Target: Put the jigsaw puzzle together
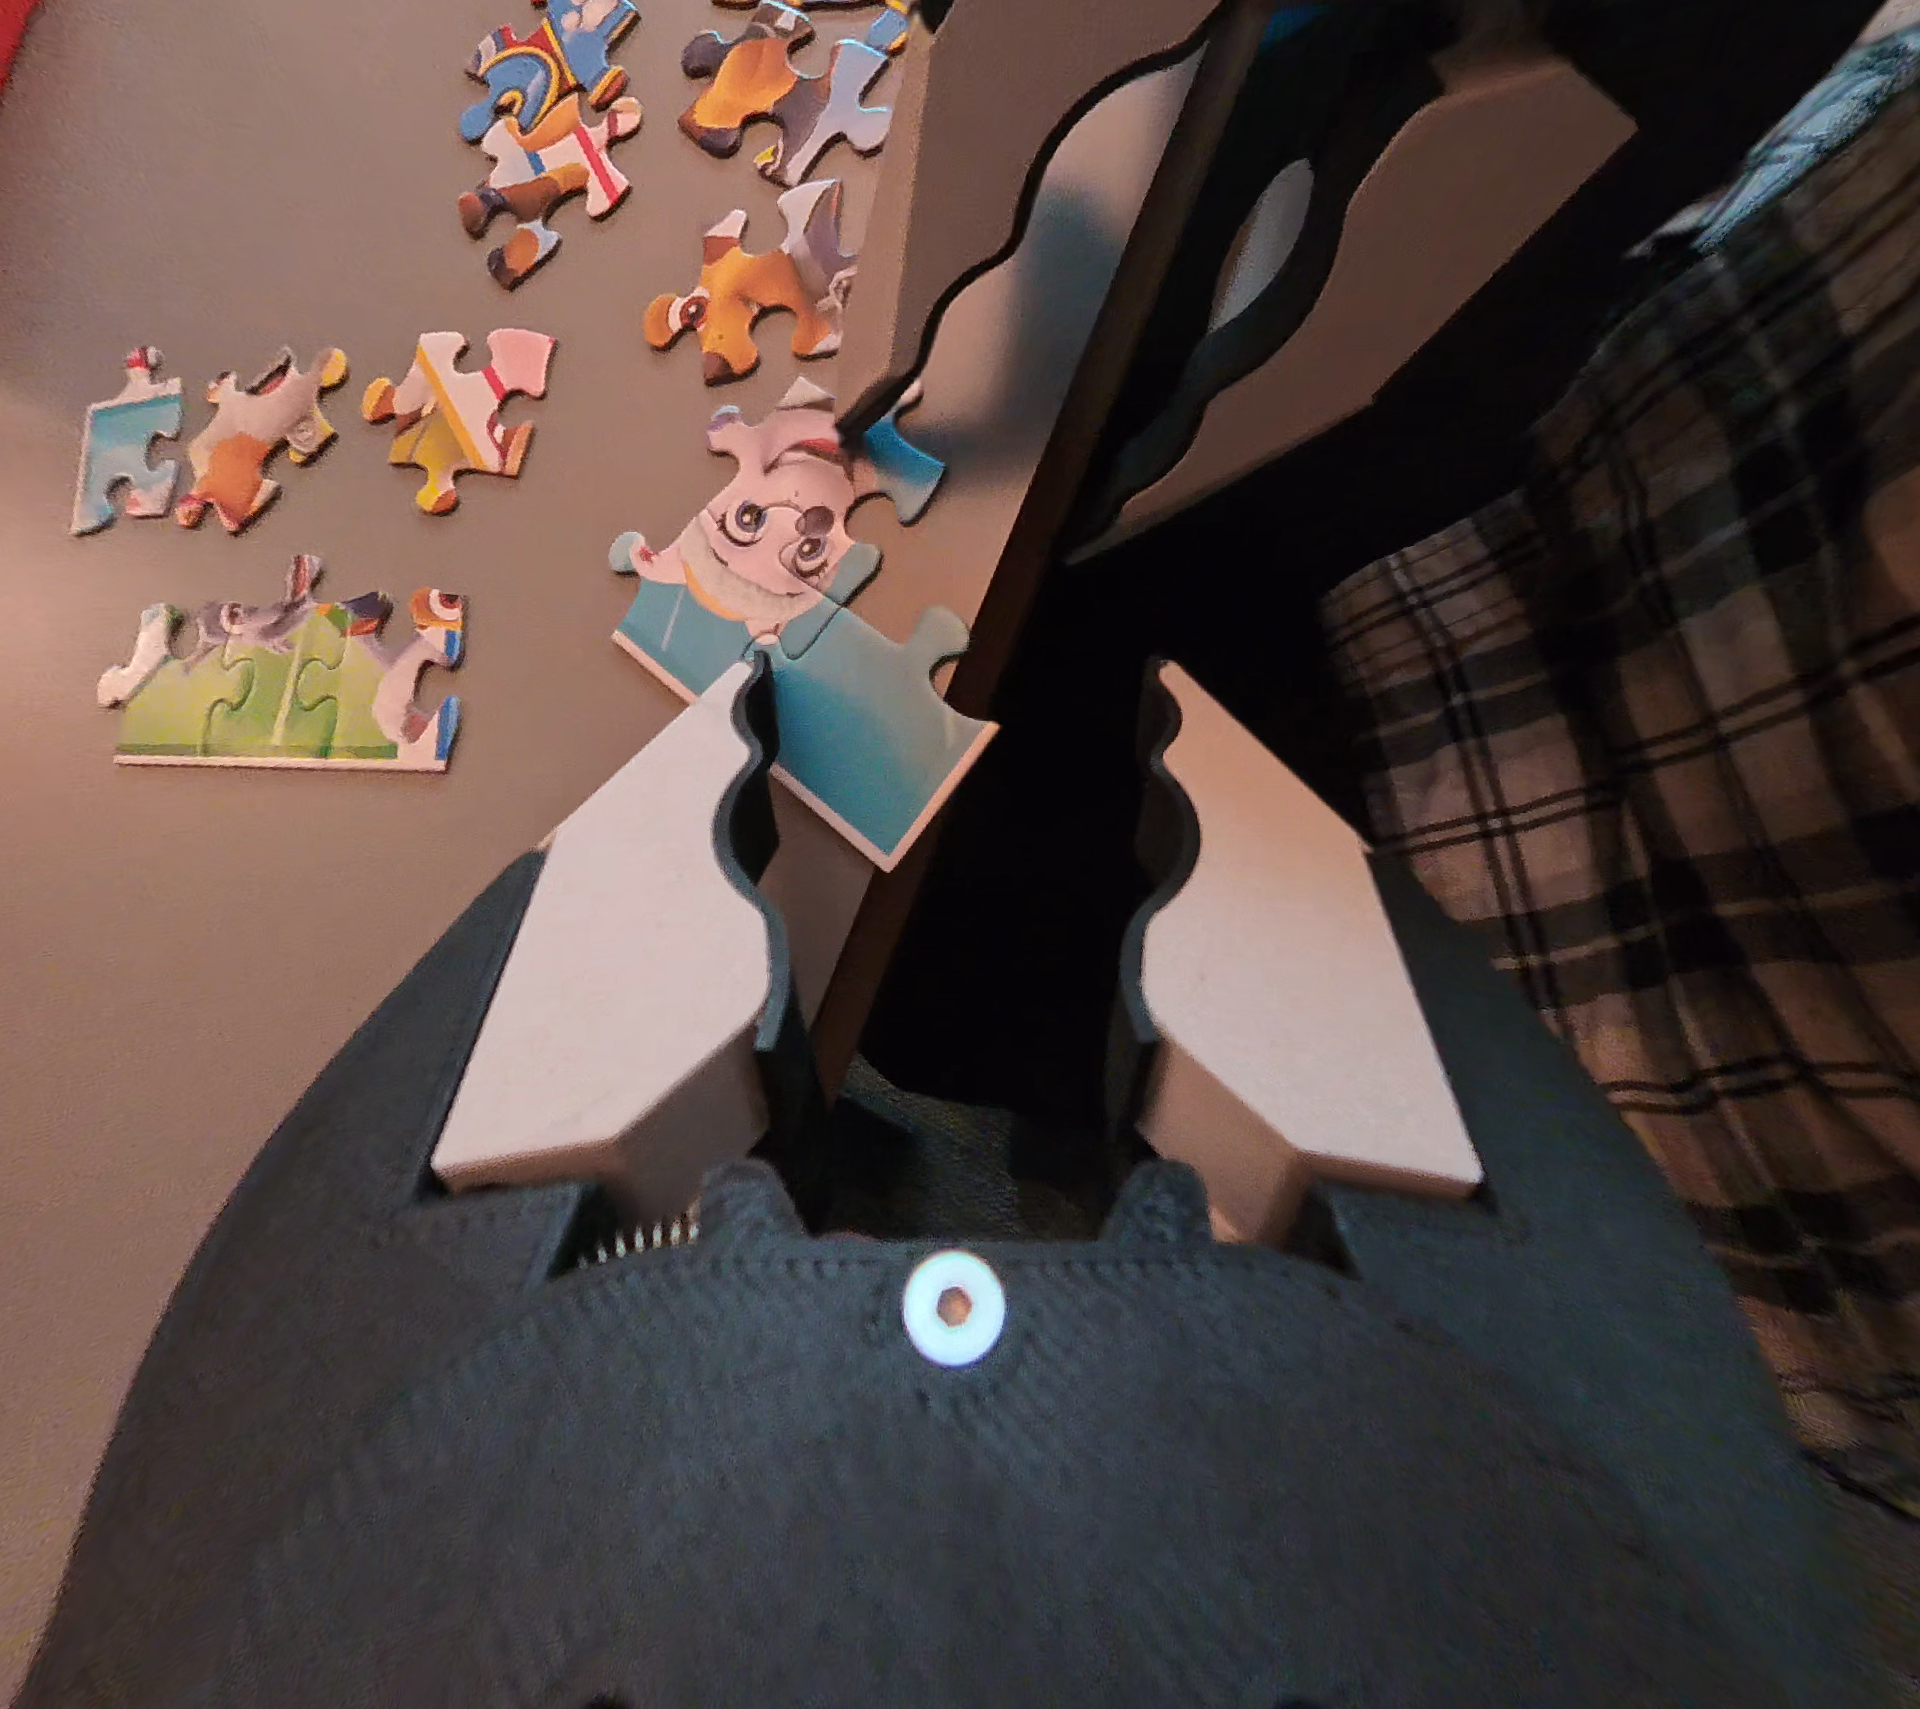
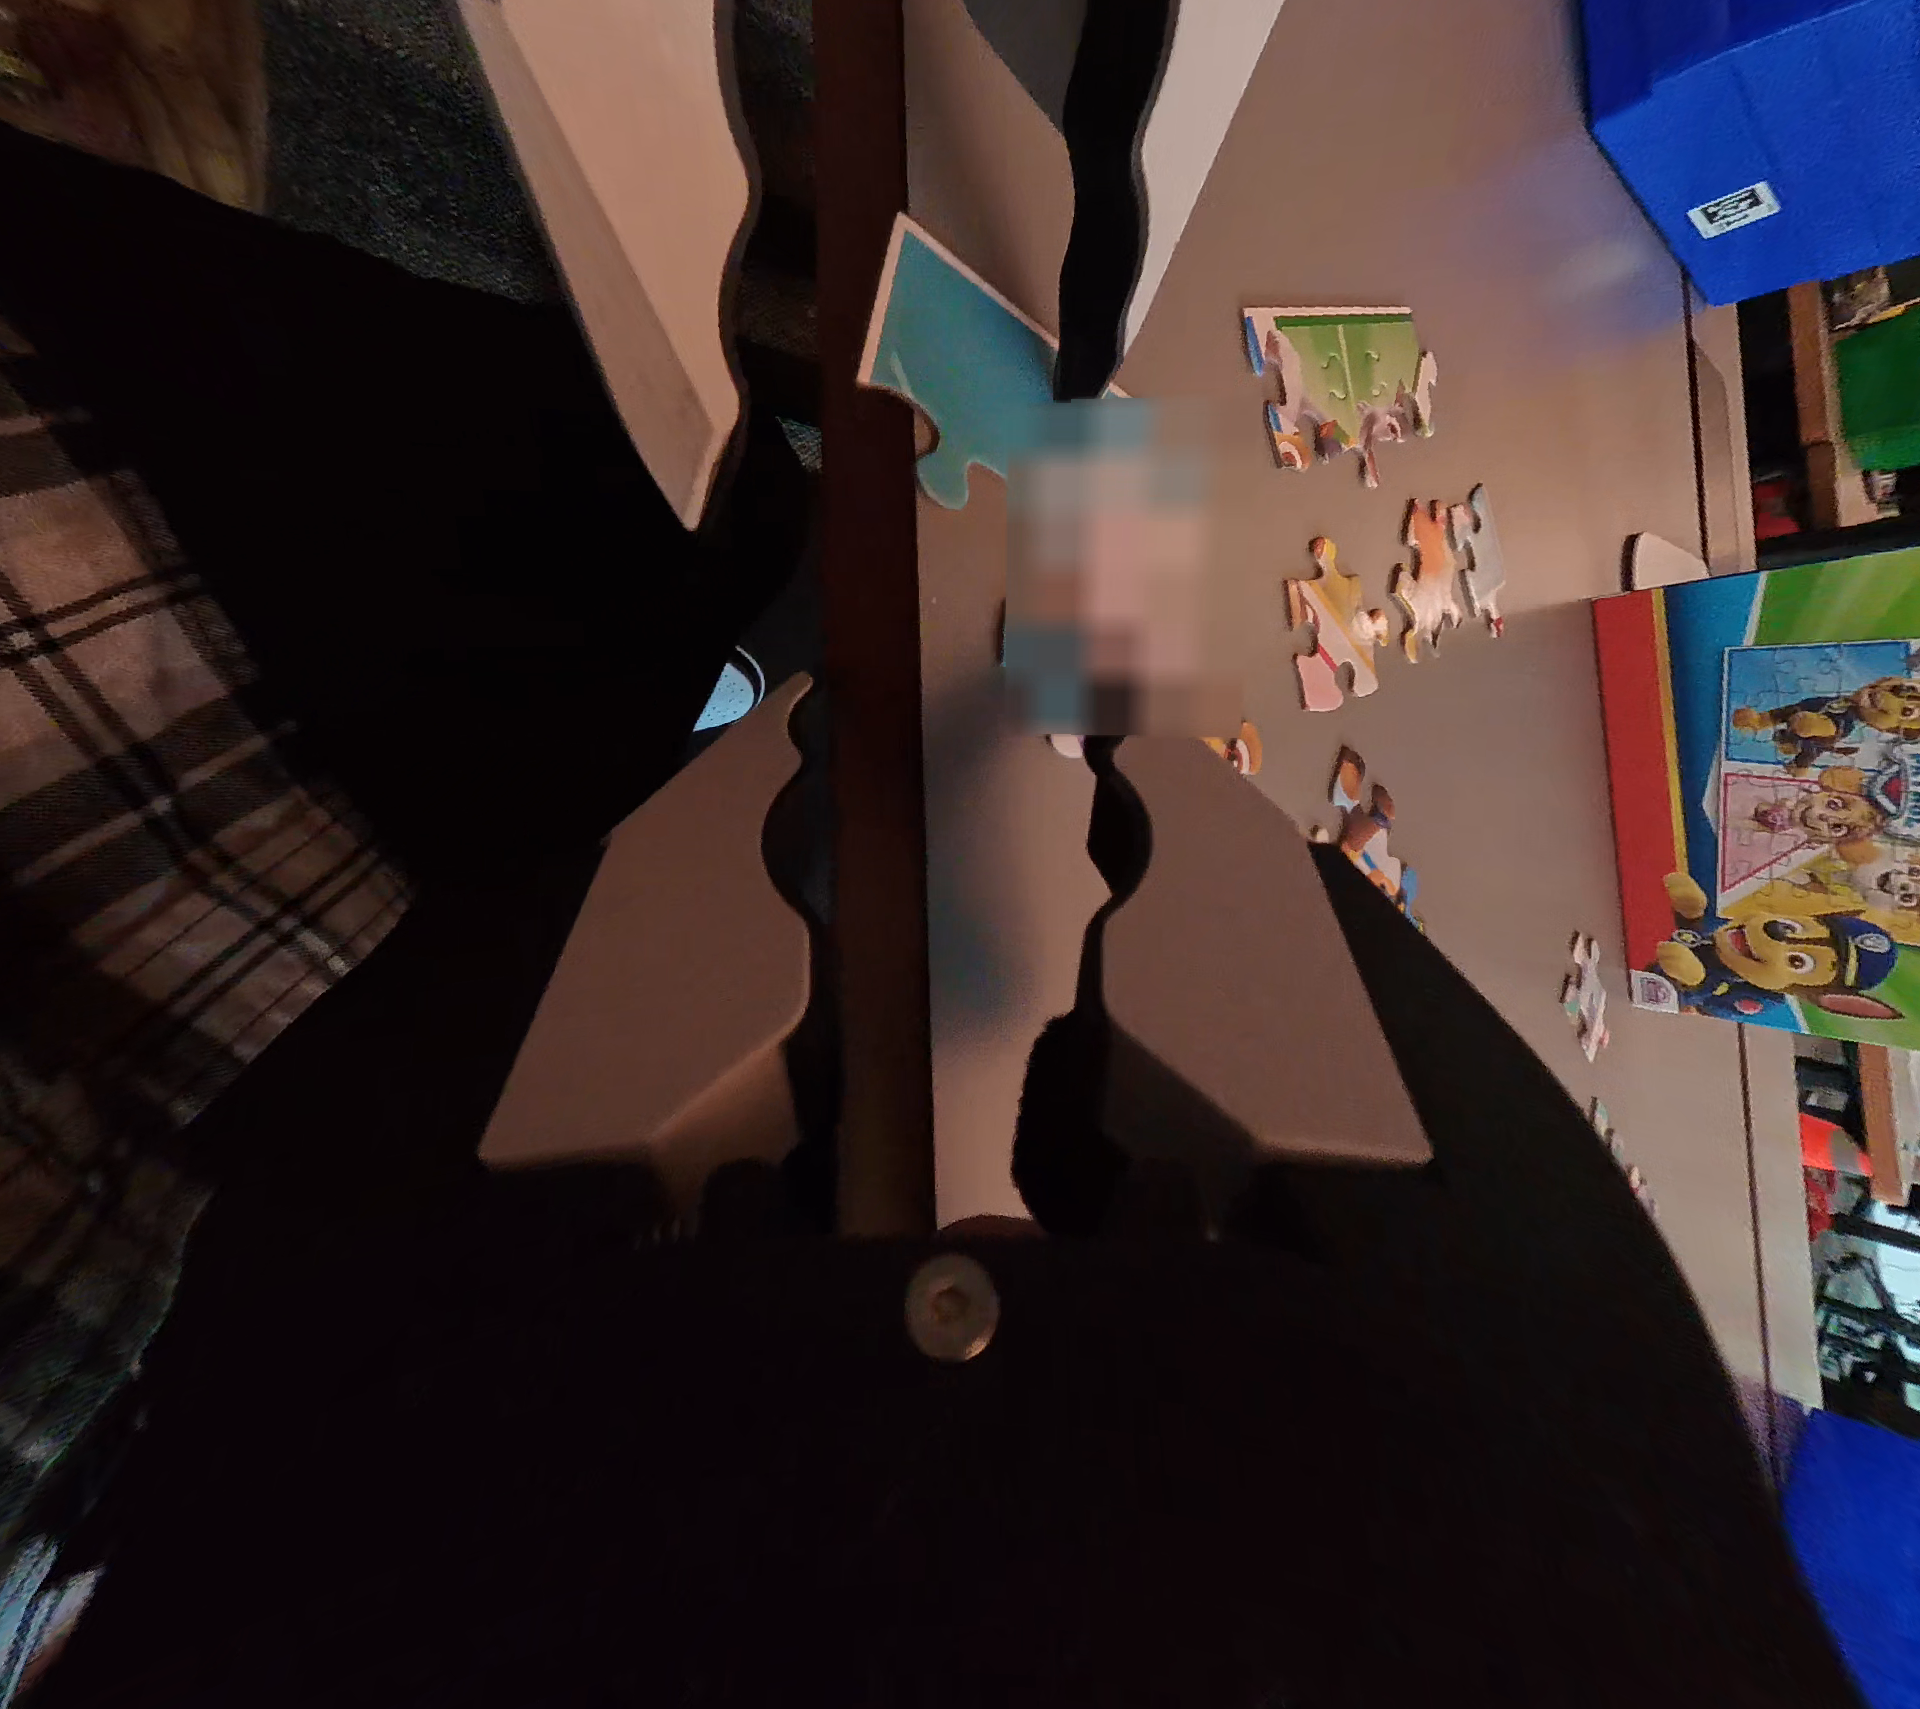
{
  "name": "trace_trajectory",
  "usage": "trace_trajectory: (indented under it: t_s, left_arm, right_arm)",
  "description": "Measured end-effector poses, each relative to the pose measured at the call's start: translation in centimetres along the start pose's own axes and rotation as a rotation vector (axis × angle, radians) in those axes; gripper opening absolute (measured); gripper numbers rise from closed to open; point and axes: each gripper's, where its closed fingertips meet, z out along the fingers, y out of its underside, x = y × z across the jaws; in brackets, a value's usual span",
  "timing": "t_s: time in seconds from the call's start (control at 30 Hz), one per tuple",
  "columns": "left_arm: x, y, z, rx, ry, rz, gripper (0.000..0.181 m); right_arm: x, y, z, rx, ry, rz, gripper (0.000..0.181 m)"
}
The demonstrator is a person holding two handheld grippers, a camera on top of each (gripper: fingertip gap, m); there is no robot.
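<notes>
Both claws hang over the near edge of the bench (image 1: 312, 932), facing each other, and both stand released with nothing between their fingers. In the left wrist view the left claw (image 1: 961, 683) has its left fingertip just over the blue corner of a joined cluster of puzzle pieces (image 1: 831, 703) showing a white cartoon pup; whether it touches the card I cannot tell. Its other finger hangs past the bench's dark wooden edge, over shadow and a plaid cloth (image 1: 1662, 620). Opposite, the right claw (image 1: 883, 412) reaches in from above, one dark fingertip at the upper edge of that same cluster.

From the right wrist view the right claw (image 2: 945, 714) straddles the bench edge, and the left claw (image 2: 935, 381) comes in from the top, one tip at the blue cluster (image 2: 956, 371); a mosaic patch hides most of that cluster.

Farther out on the bench lies a joined green strip of pieces (image 1: 291, 683), then a row of single loose pieces (image 1: 457, 423), well apart from one another. Beyond them, orange and blue pieces (image 1: 551, 101) sit in small groups. At the far side rests the puzzle box (image 2: 1787, 786), with a blue bin (image 2: 1745, 28) standing near it.
</notes>
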Motion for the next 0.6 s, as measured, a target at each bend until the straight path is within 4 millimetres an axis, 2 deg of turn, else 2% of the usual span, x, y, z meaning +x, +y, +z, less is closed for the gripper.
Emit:
trace_trajectory:
  t_s: [0.1, 0.27, 0.4, 0.6]
  left_arm:
    - [-0.4, 0.5, -0.1, 0.006, -0.047, 0.052, 0.068]
    - [-1.4, 0.7, -0.2, 0.013, -0.169, 0.146, 0.043]
    - [-1.2, 0.5, -0.1, 0.032, -0.268, 0.248, 0.031]
    - [-0.8, 0.1, -0.1, 0.079, -0.316, 0.290, 0.024]
  right_arm:
    - [-0.1, 0.0, -0.1, 0.009, 0.014, -0.012, 0.045]
    - [-0.2, -0.3, -0.4, 0.040, 0.019, -0.042, 0.038]
    - [-0.3, -0.4, -0.7, 0.070, 0.032, -0.075, 0.029]
    - [-0.1, -0.7, -1.1, 0.092, 0.071, -0.089, 0.027]
